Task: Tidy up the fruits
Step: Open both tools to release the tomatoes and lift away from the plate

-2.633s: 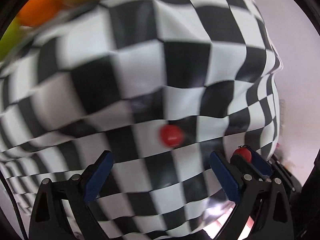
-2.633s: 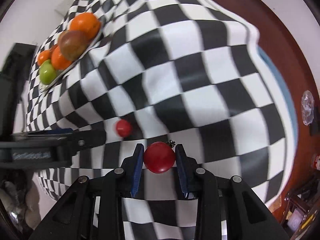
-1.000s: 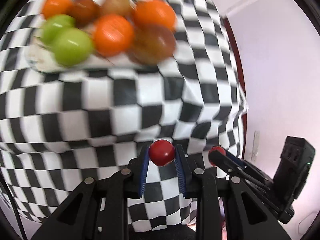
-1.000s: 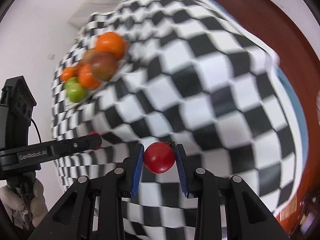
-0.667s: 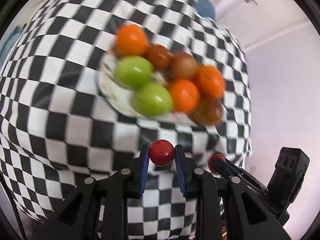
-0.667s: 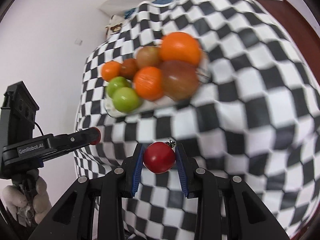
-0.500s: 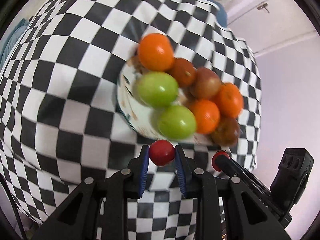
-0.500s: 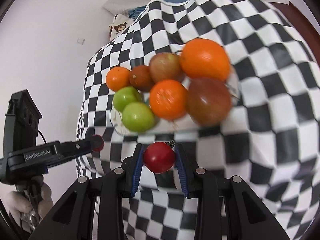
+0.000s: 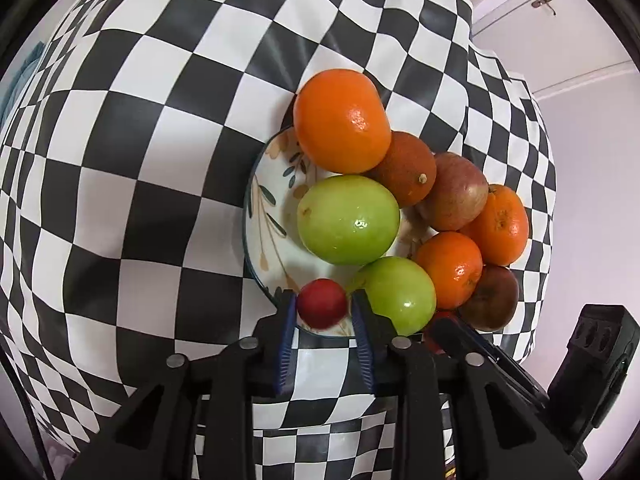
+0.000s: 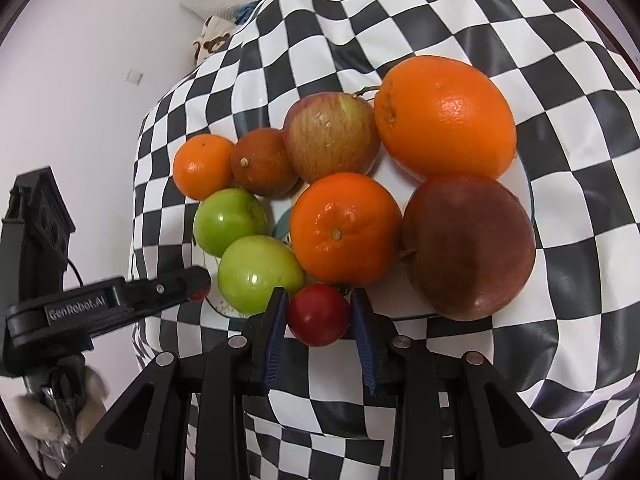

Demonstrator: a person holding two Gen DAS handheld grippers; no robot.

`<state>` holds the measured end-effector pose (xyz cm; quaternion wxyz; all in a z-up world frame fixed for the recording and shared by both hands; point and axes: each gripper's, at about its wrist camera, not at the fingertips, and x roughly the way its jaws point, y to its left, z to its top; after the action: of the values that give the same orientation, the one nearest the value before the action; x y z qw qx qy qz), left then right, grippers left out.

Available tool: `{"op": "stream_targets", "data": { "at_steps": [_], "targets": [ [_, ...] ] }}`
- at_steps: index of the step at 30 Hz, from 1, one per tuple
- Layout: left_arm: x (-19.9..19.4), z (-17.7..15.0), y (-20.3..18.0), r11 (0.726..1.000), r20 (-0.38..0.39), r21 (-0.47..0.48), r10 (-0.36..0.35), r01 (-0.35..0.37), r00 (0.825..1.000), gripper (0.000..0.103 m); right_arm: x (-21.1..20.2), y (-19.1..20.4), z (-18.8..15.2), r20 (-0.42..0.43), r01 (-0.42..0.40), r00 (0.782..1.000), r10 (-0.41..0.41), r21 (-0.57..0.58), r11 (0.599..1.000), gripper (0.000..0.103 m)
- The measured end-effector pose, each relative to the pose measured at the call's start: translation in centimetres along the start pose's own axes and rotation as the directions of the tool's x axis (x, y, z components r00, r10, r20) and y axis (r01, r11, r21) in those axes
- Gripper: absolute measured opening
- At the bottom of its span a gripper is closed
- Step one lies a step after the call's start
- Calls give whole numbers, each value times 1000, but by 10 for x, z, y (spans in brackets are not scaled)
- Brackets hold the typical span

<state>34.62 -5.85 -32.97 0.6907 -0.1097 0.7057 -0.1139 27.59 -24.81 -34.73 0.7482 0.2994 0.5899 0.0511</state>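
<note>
Releasing calls for letting each small round red fruit settle on the patterned ceramic plate (image 9: 264, 200) beside the green apples, not its rim. Left gripper (image 9: 323, 312) and right gripper (image 10: 318, 314) point steeply down, jaws opening, one red fruit (image 9: 321, 308) (image 10: 318, 314) between each pair.

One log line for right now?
left gripper: opening, tomato between jaws | right gripper: opening, tomato between jaws | both at plate edge

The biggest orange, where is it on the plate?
In the right wrist view the biggest orange sits at the plate's far right, beside the striped apple and just behind the dark red apple.
</note>
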Motion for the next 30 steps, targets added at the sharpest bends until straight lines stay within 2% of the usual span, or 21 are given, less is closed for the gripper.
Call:
{"op": "stream_targets", "data": {
  "at_steps": [1, 2, 3, 4, 6, 8, 9, 11, 13, 14, 16, 18, 21, 23, 25, 30],
  "targets": [
    [-1, -1, -1, 1000, 2, 5, 6, -7, 1000, 31, 0, 1, 0, 1, -7, 1000, 7, 7, 1000, 47],
    [-2, -1, -2, 1000, 8, 14, 22, -22, 1000, 35, -1, 0, -1, 12, -13, 1000, 13, 18, 1000, 65],
    [-3, 0, -3, 999, 13, 20, 29, -29, 1000, 45, -4, -1, -1, 24, -14, 1000, 14, 22, 1000, 83],
    [-4, 0, -4, 999, 19, 26, 33, -34, 999, 59, -6, 0, -1, 32, -16, 999, 15, 25, 1000, 87],
    [-8, 0, -5, 999, 33, 35, 38, -39, 999, 74, -11, 1, -1, 50, -26, 998, 24, 39, 999, 88],
    [-14, -2, -5, 998, 44, 44, 53, -55, 998, 80, -20, 3, -2, 63, -22, 998, 20, 35, 999, 88],
    [-16, -3, -5, 997, 50, 46, 67, -69, 996, 87, -26, 5, -3, 79, -13, 997, 11, 30, 999, 90],
    [-24, -7, -4, 993, 77, 55, 103, -107, 992, 88, -38, 9, -5, 97, 24, 995, -25, 9, 1000, 94],
    [-36, -14, -4, 983, 129, 62, 162, -171, 978, 88, -50, 18, -8, 131, 100, 987, -95, -32, 994, 94],
    [-42, -19, -4, 976, 153, 69, 194, -206, 969, 88, -58, 23, -11, 153, 168, 976, -157, -61, 984, 95],
    [-51, -30, -6, 962, 191, 76, 244, -262, 951, 88, -71, 28, -14, 186, 249, 956, -229, -92, 964, 96],
    [-58, -42, -7, 949, 217, 89, 277, -302, 936, 88, -84, 33, -19, 223, 346, 923, -315, -115, 931, 96],
    [-70, -64, -9, 933, 251, 99, 313, -346, 916, 88, -99, 31, -27, 246, 408, 896, -370, -128, 904, 96],
    [-80, -78, -12, 926, 278, 103, 323, -363, 904, 88, -108, 32, -33, 259, 428, 885, -386, -129, 894, 96],
    [-94, -93, -15, 928, 303, 110, 309, -356, 901, 88, -117, 36, -40, 276, 447, 873, -401, -127, 885, 96],
    [-134, -122, -31, 931, 374, 126, 275, -342, 886, 88, -156, 48, -61, 319, 420, 873, -368, -112, 900, 97]
  ]
}}
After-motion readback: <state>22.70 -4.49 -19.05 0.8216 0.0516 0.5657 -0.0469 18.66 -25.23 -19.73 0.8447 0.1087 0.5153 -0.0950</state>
